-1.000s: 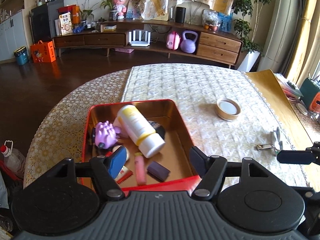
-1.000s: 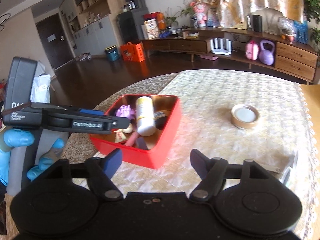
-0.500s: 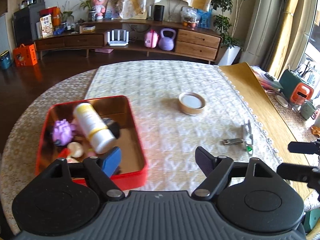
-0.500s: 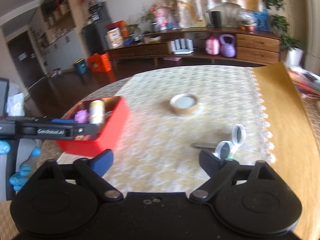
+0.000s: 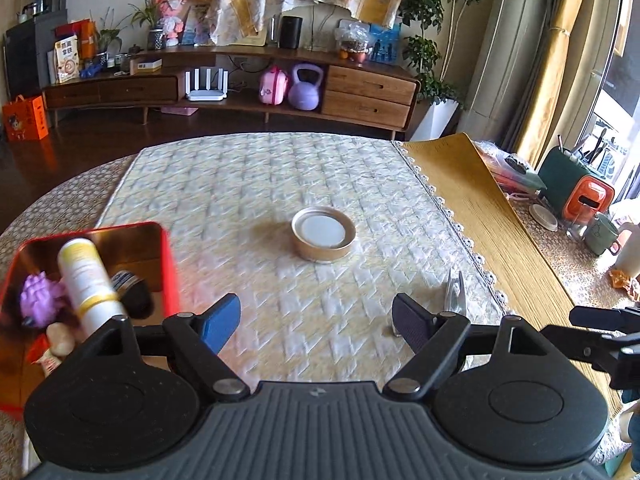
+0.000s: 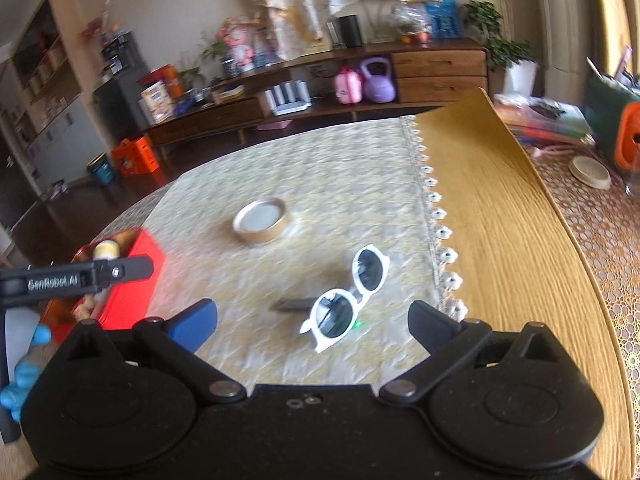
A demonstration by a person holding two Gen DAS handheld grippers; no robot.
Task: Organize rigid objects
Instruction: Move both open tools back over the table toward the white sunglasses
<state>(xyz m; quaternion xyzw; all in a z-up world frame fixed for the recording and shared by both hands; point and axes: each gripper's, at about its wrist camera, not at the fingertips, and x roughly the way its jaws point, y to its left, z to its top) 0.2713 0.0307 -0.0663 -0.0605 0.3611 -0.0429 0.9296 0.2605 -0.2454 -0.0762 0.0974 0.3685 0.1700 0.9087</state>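
Note:
White sunglasses (image 6: pixel 348 300) lie on the cream tablecloth just ahead of my right gripper (image 6: pixel 312 316). Its jaws are opening, with nothing touching the pads. A small dark object (image 6: pixel 292 304) lies beside the glasses. A round tan lid (image 6: pixel 260 220) sits further back. The red tin (image 5: pixel 168 264) at the left holds a white bottle (image 5: pixel 86 276), a purple spiky ball (image 5: pixel 38 294) and smaller items. My left gripper (image 5: pixel 316 316) hangs open and empty over the cloth, right of the tin, with the lid (image 5: pixel 323 239) ahead and the sunglasses (image 5: pixel 456 292) edge-on to its right.
A wooden mat (image 6: pixel 500 240) covers the table right of the cloth's lace edge. Beyond it stand a green container (image 5: pixel 568 176), an orange box (image 5: pixel 588 200) and a mug (image 5: pixel 602 234). A blue-gloved hand (image 6: pixel 24 360) holds the left gripper.
Both views have swung to the right, so the red tin now sits at the left edge. The sunglasses have come close before the right gripper. Both pairs of jaws stand wider.

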